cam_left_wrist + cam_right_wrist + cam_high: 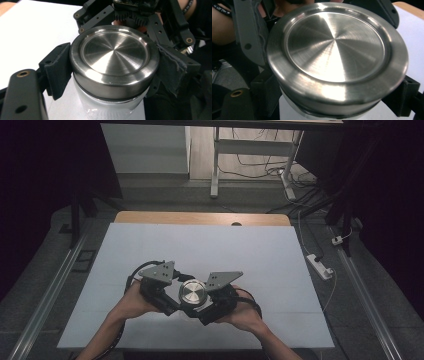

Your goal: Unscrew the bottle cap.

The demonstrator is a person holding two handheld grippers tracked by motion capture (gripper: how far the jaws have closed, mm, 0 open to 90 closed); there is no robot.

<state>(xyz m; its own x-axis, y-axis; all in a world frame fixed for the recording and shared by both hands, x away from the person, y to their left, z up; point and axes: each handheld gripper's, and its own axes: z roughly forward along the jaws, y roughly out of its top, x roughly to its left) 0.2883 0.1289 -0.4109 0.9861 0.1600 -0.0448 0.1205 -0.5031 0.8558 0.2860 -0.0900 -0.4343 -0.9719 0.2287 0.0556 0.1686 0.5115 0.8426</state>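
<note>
White-covered bench [210, 245] underneath, jar with steel lid [193, 292] upright near its front edge. Left gripper [110, 67] fingers [58, 67] clenched on the lid's rim, one each side; right gripper [337, 100] fingers [265, 92] clamped on the jar just beneath the lid.

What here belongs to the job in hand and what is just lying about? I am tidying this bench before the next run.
In the job:
- round brushed-steel lid, clamped by the left gripper
- clear glass jar under it, held lower down by the right gripper

Lying about:
- white power strip on the floor
- white-framed desk behind
- white table sheet merely carries the work
</note>
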